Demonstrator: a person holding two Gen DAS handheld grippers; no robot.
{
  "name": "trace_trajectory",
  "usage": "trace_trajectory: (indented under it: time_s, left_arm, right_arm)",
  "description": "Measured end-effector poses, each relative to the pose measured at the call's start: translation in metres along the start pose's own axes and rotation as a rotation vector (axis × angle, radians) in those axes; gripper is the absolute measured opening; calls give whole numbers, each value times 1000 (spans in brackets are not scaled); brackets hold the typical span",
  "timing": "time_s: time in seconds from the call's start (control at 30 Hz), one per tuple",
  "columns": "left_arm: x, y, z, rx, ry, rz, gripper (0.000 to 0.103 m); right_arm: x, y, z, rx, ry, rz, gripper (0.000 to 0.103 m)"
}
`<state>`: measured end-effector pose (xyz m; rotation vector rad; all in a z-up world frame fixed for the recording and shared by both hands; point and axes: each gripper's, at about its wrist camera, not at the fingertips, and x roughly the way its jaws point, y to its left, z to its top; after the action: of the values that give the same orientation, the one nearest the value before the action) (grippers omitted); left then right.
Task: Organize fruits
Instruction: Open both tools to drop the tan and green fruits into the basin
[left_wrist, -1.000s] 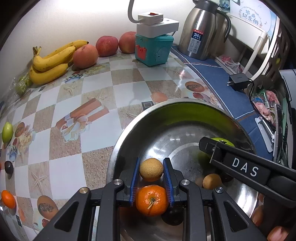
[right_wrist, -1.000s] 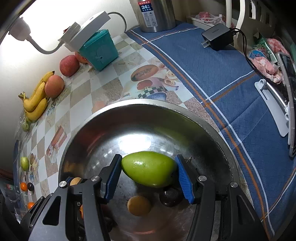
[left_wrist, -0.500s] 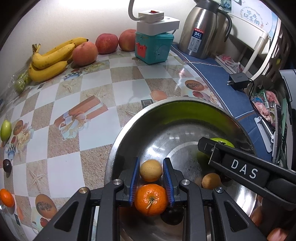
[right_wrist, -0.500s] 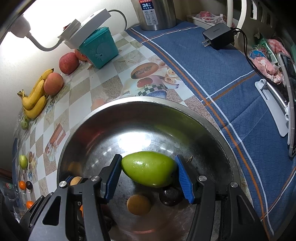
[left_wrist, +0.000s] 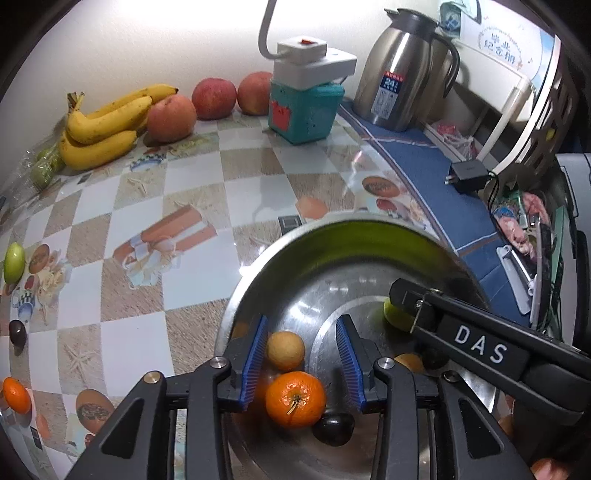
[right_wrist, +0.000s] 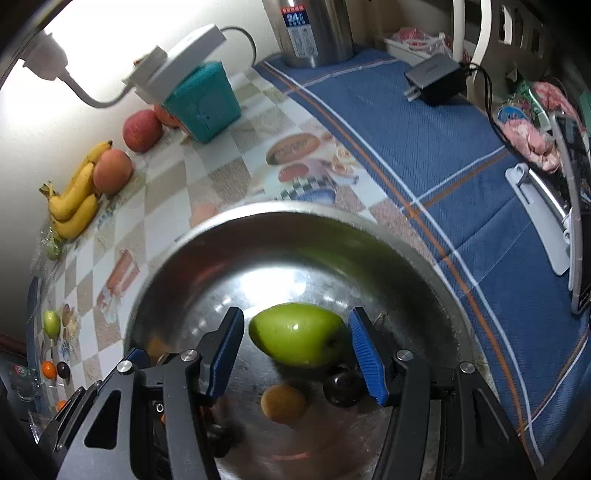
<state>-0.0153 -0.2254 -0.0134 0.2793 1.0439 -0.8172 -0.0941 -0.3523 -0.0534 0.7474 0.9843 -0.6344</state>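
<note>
1. Your left gripper (left_wrist: 301, 360) has just let go: half a second ago its blue pads pinched the small tan fruit (left_wrist: 285, 350), and now the jaws stand wide apart, holding nothing. That fruit rests in the steel bowl (left_wrist: 332, 236) close to the left pad, with the orange (left_wrist: 295, 399) just behind it, nearer the gripper body, and a dark plum (left_wrist: 331, 428) touching the orange.

2. Your right gripper (right_wrist: 295, 354) has opened too. A moment ago both pads were on the green mango (right_wrist: 297, 338); now a clear gap shows at the left pad, while the right pad sits very close to the fruit, and I cannot tell whether it touches. Treat it as released. The mango looks slightly blurred, so it may not have settled in the bowl yet.

3. Just below the right jaws lie another tan fruit (right_wrist: 283, 403) and a dark plum (right_wrist: 343, 384), both in the bowl.

4. What this means: these two deliveries look done, and both hands are free.

5. Work remains. Beyond your left fingers, by the wall, sit the bananas (left_wrist: 107, 129) and apples (left_wrist: 214, 98); far to the left wait a small green fruit (left_wrist: 14, 257), a dark one (left_wrist: 17, 332) and a small orange (left_wrist: 16, 395).

6. Lift both grippers straight up before swinging away, so the pads do not nudge the fruit.
</note>
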Motion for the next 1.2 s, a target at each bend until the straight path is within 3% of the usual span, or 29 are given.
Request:
trace_trajectory:
  time_s: [0.3, 0.5, 0.7, 0.87, 0.97, 1.07, 1.2]
  left_arm:
    - [-16, 7, 8, -28, -14, 12, 49]
    - [-24, 27, 8, -136, 2, 33, 49]
    - [-34, 50, 8, -239, -8, 123, 49]
    - [-31, 76, 0, -331, 46, 199, 49]
    - [-29, 88, -6, -380, 79, 206, 49]
    - [-26, 95, -10, -411, 104, 214, 60]
    - [-24, 93, -13, -399, 128, 216, 66]
  right_arm:
    - [-22, 1, 4, -5, -47, 10, 60]
    - [-25, -1, 5, 6, -46, 9, 60]
    - [-25, -2, 5, 6, -37, 11, 60]
    - [-27, 2, 3, -13, -28, 3, 60]
    - [-28, 4, 0, -25, -19, -7, 60]
    - [-29, 6, -2, -36, -11, -14, 60]
    - [-30, 9, -5, -50, 2, -41, 60]
